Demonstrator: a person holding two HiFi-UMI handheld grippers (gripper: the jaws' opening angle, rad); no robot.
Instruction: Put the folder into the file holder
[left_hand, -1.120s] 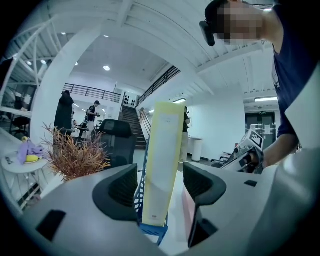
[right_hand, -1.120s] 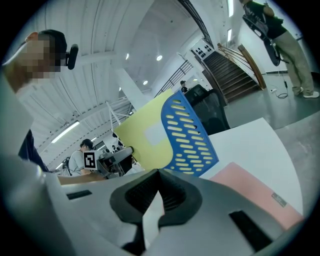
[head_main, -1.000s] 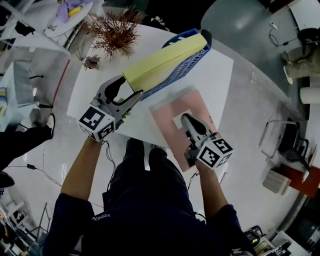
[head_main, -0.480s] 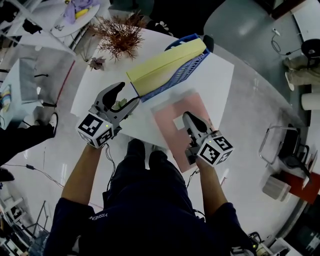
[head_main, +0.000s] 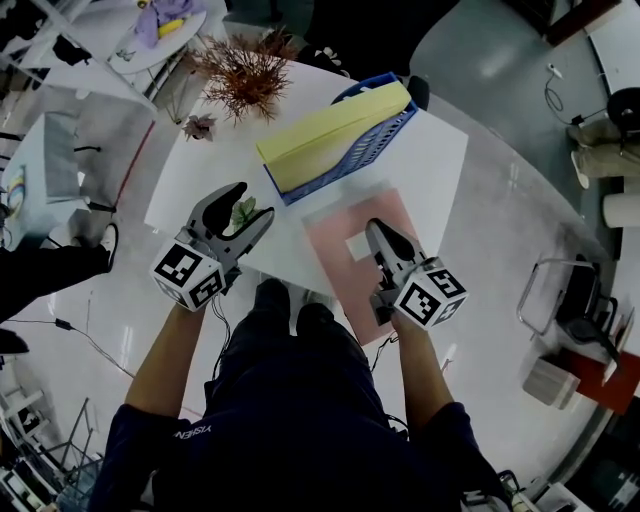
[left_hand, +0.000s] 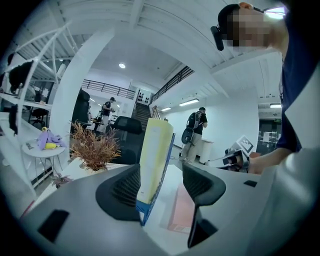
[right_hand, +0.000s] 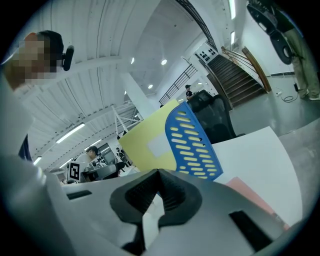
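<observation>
A yellow folder (head_main: 335, 130) stands inside the blue slotted file holder (head_main: 395, 125) at the back of the white table. A pink folder (head_main: 340, 255) with a white label lies flat on the table's near side. My left gripper (head_main: 252, 203) hangs open a short way in front of the holder's near end, with nothing between its fingers. In the left gripper view the yellow folder (left_hand: 155, 155) and the holder (left_hand: 147, 212) show between the spread jaws but farther off. My right gripper (head_main: 378, 232) rests shut over the pink folder; nothing shows between its jaws (right_hand: 157, 192).
A dried reddish plant (head_main: 240, 68) stands at the table's far left corner, close to the holder. The white table (head_main: 435, 150) ends just near of the pink folder. A dark chair (head_main: 418, 90) sits behind the holder. People stand far off in the room.
My left gripper has drawn back from the near end of the yellow folder toward the person, still open. The right gripper has stayed over the pink folder.
</observation>
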